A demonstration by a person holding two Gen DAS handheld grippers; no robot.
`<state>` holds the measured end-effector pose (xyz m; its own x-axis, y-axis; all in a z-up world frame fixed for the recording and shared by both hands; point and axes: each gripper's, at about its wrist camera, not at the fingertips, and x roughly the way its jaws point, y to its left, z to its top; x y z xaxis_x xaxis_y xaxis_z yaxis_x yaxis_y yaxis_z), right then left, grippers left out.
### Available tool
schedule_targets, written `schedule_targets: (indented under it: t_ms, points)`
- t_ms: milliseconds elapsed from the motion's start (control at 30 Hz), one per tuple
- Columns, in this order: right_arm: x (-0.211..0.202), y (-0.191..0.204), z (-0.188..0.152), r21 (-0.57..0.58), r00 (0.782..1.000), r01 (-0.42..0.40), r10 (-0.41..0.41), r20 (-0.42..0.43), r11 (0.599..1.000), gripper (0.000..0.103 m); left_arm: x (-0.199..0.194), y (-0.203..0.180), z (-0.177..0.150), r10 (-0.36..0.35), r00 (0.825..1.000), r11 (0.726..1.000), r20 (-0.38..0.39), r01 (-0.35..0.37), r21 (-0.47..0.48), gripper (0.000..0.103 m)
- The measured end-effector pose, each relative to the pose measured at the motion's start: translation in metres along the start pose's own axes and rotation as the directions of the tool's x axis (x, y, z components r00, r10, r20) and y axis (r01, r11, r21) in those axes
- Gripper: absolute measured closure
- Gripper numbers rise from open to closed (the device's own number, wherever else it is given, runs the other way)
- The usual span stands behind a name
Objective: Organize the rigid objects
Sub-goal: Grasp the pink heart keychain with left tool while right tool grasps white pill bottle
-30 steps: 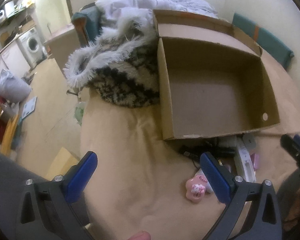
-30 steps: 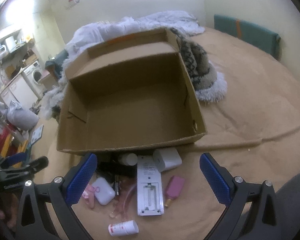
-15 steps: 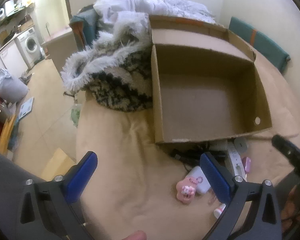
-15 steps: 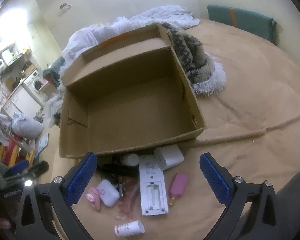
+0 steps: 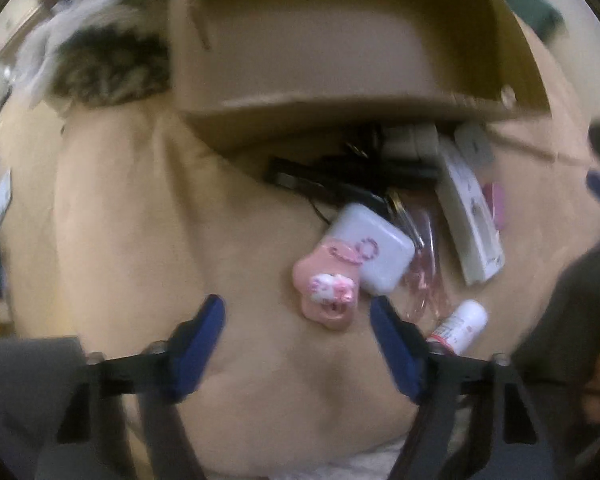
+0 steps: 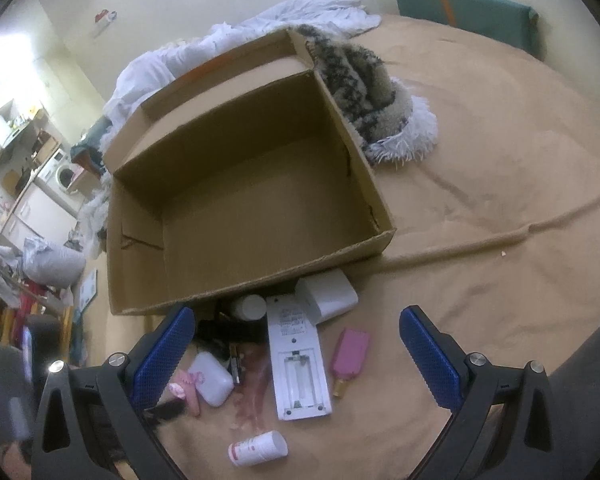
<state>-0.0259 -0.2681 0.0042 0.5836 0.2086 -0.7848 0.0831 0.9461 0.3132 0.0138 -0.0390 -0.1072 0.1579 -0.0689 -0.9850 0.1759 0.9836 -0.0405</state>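
A pile of small items lies on the beige cover in front of an empty cardboard box (image 5: pixel 340 52) (image 6: pixel 240 208). It holds a pink charm (image 5: pixel 326 292) (image 6: pixel 184 390), a white earbud case (image 5: pixel 376 252) (image 6: pixel 212 376), a white remote (image 5: pixel 468 220) (image 6: pixel 300 364), a pink stick-shaped item (image 6: pixel 350 350), a small white tube (image 5: pixel 460 326) (image 6: pixel 258 450), a white adapter (image 6: pixel 328 296) and black cables (image 5: pixel 340 176). My left gripper (image 5: pixel 298 344) points down at the charm. Its jaws are closing, with the charm's near end between the tips and untouched. My right gripper (image 6: pixel 296 354) hovers open over the remote.
A fluffy patterned blanket (image 6: pixel 364 92) and white bedding (image 6: pixel 300 16) lie behind the box. A green cushion (image 6: pixel 468 12) sits at the far right. The bed's edge drops to a cluttered floor on the left, with a washing machine (image 6: pixel 62 172) beyond.
My left gripper has dropped close over the pile, tipped downward, and its jaws have narrowed. The right gripper has barely moved, rolling slightly.
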Motion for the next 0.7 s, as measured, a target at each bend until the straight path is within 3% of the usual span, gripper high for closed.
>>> schedule_targets:
  t_ms: [167,300,467,567,667,700]
  points:
    - [0.003,-0.001,-0.002,0.012,0.999,-0.023,0.023,-0.025,1.000,0.000,0.024,-0.008,0.010,-0.041,0.998,0.999,-0.042,0.041,-0.002,0.041]
    - [0.005,0.000,-0.003,0.008,0.999,-0.024,0.024,-0.037,1.000,0.000,0.038,-0.009,0.016,-0.023,0.998,1.000,-0.062,0.023,0.002,0.068]
    - [0.009,0.001,-0.004,0.007,0.997,-0.039,0.039,-0.066,0.999,0.000,0.031,-0.005,0.012,-0.037,0.997,0.999,-0.061,0.035,-0.036,0.069]
    - [0.021,0.005,-0.008,-0.006,0.985,-0.066,0.064,-0.160,0.998,0.000,0.023,0.004,0.007,-0.033,0.999,0.995,-0.041,0.029,-0.091,0.069]
    - [0.032,0.012,-0.016,-0.020,0.956,-0.115,0.105,-0.273,0.993,0.000,0.011,0.017,0.002,-0.006,1.000,0.987,-0.008,0.005,-0.160,0.069]
    - [0.033,0.014,-0.018,-0.036,0.954,-0.102,0.087,-0.288,0.994,0.005,0.007,0.022,0.002,0.002,1.000,0.982,0.004,-0.002,-0.187,0.069]
